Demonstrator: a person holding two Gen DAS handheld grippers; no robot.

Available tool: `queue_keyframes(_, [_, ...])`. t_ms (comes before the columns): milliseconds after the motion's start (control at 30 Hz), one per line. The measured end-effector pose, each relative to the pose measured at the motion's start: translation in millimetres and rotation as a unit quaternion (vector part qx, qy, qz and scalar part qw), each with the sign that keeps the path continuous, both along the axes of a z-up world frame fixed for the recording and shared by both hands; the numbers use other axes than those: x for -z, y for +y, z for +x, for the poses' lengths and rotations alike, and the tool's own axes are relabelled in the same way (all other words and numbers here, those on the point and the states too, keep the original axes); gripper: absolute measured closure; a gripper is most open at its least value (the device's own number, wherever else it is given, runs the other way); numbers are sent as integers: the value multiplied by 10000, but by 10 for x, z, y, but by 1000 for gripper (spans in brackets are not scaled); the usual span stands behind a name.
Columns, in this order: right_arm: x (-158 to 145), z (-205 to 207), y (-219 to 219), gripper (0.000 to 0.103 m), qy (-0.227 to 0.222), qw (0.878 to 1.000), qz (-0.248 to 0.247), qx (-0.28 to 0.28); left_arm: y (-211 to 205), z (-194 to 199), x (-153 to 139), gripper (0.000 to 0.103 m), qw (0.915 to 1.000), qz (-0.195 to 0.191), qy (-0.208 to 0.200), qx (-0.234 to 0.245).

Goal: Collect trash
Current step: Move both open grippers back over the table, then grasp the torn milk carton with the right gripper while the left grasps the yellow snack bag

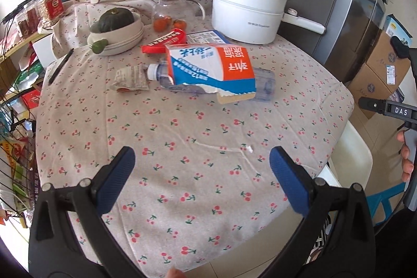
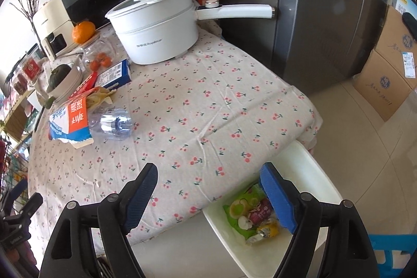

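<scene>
A torn blue, white and orange carton [image 1: 211,69] lies on an empty clear plastic bottle [image 1: 263,85] in the middle of the cherry-print table [image 1: 182,147]. A crumpled paper wrapper [image 1: 130,77] lies left of the bottle cap, and a red wrapper [image 1: 164,41] lies behind the carton. My left gripper [image 1: 202,168] is open and empty, over the table well short of the carton. My right gripper [image 2: 208,189] is open and empty at the table's near edge, above a white bin [image 2: 294,168] holding a green snack packet [image 2: 242,207]. The carton [image 2: 70,119] and bottle [image 2: 112,123] show far left there.
A white electric pot [image 1: 247,14] stands behind the trash, with a blue-edged box [image 1: 208,37], a glass jar [image 1: 169,9] topped by an orange, and a bowl with a green squash [image 1: 117,28]. A pen [image 1: 61,65] lies at left. Fridge [image 2: 325,17] and cardboard boxes [image 2: 383,69] stand right.
</scene>
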State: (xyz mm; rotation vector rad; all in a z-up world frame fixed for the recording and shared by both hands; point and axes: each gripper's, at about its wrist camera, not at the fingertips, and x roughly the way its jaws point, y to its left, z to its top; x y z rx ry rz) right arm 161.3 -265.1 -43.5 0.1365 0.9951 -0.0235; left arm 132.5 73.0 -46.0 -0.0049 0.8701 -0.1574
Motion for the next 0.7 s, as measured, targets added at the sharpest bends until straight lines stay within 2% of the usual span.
queue_keyframes(267, [55,172,541,19,-62,9995,15,-299,461,110,-54,1,9991,64,32,-414])
queue_keyframes(467, [15,393,1181,17,-300,9910,391,-1242,726,138,-44,1,9981,-24,76,-613])
queue_keyframes(600, [125,450,1590,17,-572,9842,-93,-1672,799,133,-25,1,9980,114,90,-609])
queue_keyframes(700, [324,469,1916,17,-528,9795,-545,-1866,900,136,-25,1,9975,127,112,-692])
